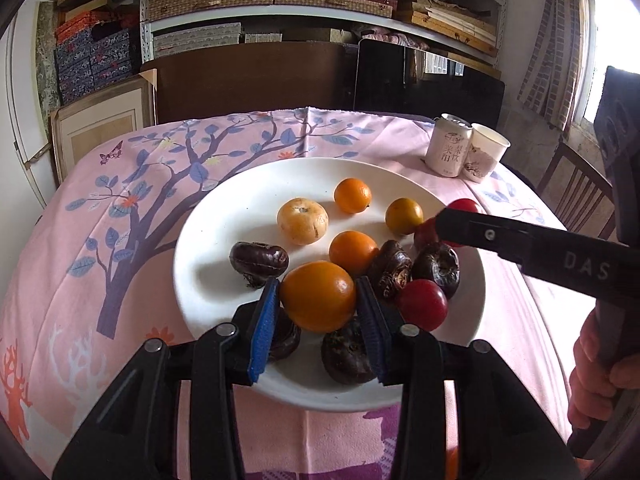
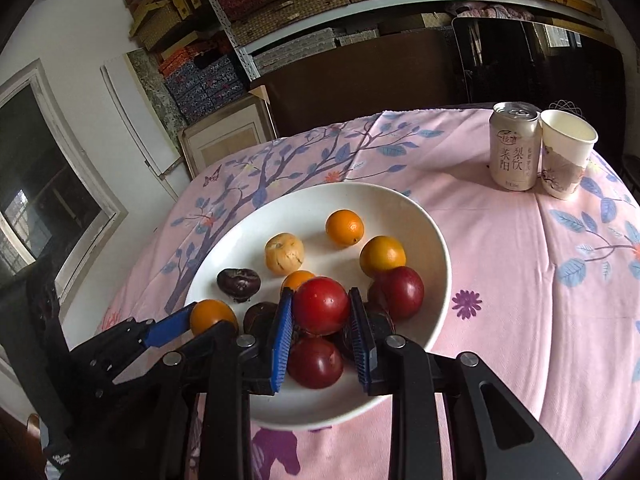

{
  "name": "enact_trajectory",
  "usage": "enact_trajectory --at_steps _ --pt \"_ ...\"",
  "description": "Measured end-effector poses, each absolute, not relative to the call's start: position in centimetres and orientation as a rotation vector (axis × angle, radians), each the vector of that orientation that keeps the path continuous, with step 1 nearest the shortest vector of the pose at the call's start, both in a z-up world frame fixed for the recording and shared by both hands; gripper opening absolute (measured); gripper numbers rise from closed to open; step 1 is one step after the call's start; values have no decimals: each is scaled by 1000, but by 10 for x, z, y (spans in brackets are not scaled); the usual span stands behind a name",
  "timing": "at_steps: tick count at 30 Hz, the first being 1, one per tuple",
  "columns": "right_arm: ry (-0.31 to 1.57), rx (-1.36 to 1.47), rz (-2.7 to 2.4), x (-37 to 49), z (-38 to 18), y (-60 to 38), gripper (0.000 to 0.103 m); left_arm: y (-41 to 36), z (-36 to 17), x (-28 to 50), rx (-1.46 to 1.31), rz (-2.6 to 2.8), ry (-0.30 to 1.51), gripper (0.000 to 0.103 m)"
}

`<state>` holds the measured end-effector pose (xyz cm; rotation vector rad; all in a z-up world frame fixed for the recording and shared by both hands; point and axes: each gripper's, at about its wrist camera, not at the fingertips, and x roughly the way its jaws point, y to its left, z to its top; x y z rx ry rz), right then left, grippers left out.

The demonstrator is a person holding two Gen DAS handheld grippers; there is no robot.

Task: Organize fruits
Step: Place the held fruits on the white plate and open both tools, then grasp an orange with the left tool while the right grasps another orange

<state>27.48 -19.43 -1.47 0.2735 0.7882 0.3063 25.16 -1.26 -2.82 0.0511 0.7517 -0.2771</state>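
Note:
A white plate [image 1: 224, 216] holds several fruits: small oranges, red plums, dark chestnut-like fruits and a pale yellow fruit [image 1: 302, 220]. My left gripper [image 1: 318, 300] is shut on a large orange fruit [image 1: 318, 296] above the plate's near side. My right gripper [image 2: 322, 314] is shut on a red plum [image 2: 321, 305] over the plate [image 2: 404, 216]. Other plums [image 2: 402, 290] lie beside and under it. The left gripper with its orange fruit [image 2: 212, 316] shows at the left of the right wrist view.
A drink can [image 2: 514, 146] and a paper cup [image 2: 566, 152] stand at the table's far right. The pink patterned tablecloth [image 1: 120, 208] covers the table. A wooden chair [image 1: 576, 196] stands at the right. Shelves of boxes fill the back wall.

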Motion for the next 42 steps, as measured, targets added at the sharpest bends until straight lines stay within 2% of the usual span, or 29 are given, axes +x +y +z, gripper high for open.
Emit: enact_trajectory --at_steps 3,5,6,7,9,14,17,20,24,29,31,32,33,38,42 --pt "799 268 293 296 -20 -188 27 -12 -32 259 48 -285 759 39" --pt "805 279 282 305 -24 -188 31 -9 -35 260 32 -287 765 40" --pt "808 292 279 307 -27 -189 43 -9 -36 260 28 -292 769 44" --pt "815 294 278 307 -29 -189 50 -8 -36 259 21 -299 768 46" --pt "815 286 281 305 -29 -190 50 -7 -33 256 12 -296 758 53" --pt "772 272 288 286 -13 -191 50 -5 -29 243 18 -296 742 54" --pt "727 211 275 262 -5 -187 58 -5 -30 231 36 -290 733 55" --pt "705 180 285 238 -4 -184 60 -4 -28 218 46 -278 713 68" --pt "701 144 299 201 -14 -186 62 -5 -26 197 60 -283 693 69" --pt "714 140 275 162 -33 -200 70 -8 -35 165 94 -295 704 69" --pt "710 168 259 152 -35 -211 76 -10 -36 147 109 -305 693 77" --pt "702 193 249 149 -35 -218 78 -11 -34 137 114 -308 676 86" --pt "693 217 236 146 -34 -225 80 -11 -32 127 116 -317 656 87" --pt "694 327 197 143 -37 -252 80 -19 -31 83 103 -456 617 92" --pt "715 356 197 143 -43 -258 81 -44 -41 66 208 -509 639 93"
